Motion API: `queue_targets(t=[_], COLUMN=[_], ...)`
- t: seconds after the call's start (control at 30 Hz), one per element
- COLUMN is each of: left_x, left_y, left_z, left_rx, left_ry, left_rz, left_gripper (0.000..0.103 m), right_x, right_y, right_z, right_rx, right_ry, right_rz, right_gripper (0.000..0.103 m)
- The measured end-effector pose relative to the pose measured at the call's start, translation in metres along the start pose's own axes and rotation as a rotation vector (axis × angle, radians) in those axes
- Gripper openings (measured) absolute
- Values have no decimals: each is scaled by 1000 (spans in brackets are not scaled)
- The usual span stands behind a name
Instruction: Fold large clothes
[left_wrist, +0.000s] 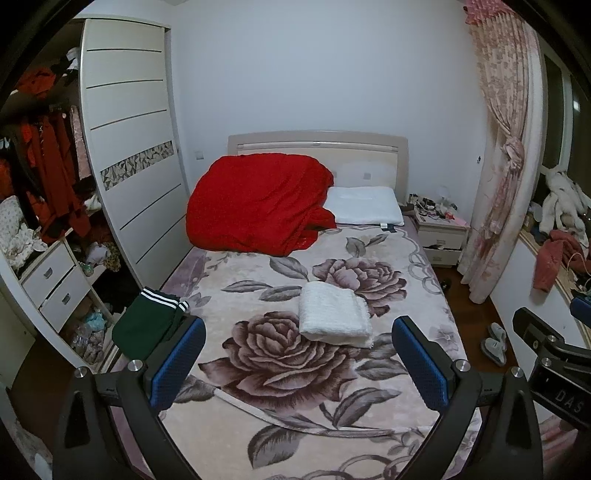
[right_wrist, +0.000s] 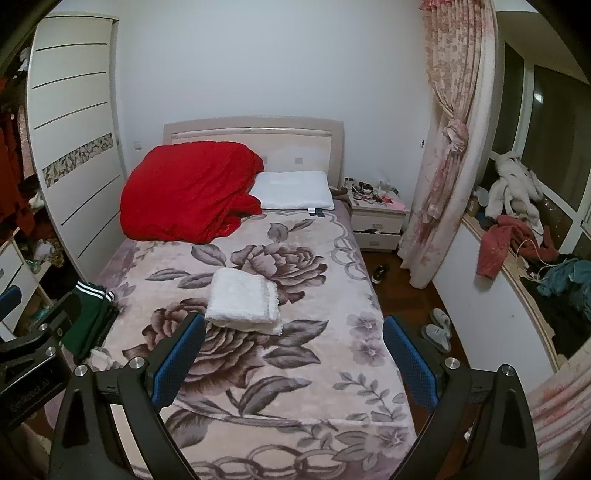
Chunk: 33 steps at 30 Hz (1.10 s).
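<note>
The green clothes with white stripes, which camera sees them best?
The left wrist view. There the green clothes lie in full sight at the bed's left edge, only one corner behind a finger of the left gripper. In the right wrist view, the green clothes look smaller and the other gripper covers part.

My left finger (left_wrist: 177, 363) covers the near corner of the green garment (left_wrist: 146, 325). The red quilt (left_wrist: 258, 203) hides part of the headboard (left_wrist: 317, 142). Things on the nightstand (left_wrist: 439, 229) are too small to identify. The wardrobe (left_wrist: 44, 184) is cut off at the frame's edge.
</note>
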<state>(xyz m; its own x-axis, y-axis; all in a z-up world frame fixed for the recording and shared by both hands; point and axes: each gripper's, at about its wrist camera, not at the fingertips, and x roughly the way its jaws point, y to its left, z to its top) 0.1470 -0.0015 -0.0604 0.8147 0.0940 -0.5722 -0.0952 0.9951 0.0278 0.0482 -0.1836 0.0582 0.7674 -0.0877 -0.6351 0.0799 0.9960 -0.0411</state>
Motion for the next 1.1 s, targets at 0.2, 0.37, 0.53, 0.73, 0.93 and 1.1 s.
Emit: queue_targets(t=[0.2, 0.37, 0.53, 0.73, 0.93, 1.1], left_x=[-1, -2, -1, -2, -3, -3], left_y=[2, 3, 4, 6, 6, 7], left_z=[1, 1, 1, 0, 1, 1], left_rx=[-4, -5, -6, -7, -10, -10], left_ry=[-5, -7, -6, -6, -8, -9], left_rz=[2, 4, 3, 4, 7, 7], left_gripper=[103, 103, 103, 103, 103, 103], right_x=[1, 0, 0, -1, -2, -4], right_y=[0, 0, 1, 1, 2, 4], right_z=[0, 1, 0, -3, -4, -5], right_rx=[0, 2, 0, -4, -4, -3], right_ry=[-2, -4, -7, -10, -11, -13], right_rz=[2, 5, 2, 3, 1, 3], right_gripper=[98, 98, 98, 98, 98, 99])
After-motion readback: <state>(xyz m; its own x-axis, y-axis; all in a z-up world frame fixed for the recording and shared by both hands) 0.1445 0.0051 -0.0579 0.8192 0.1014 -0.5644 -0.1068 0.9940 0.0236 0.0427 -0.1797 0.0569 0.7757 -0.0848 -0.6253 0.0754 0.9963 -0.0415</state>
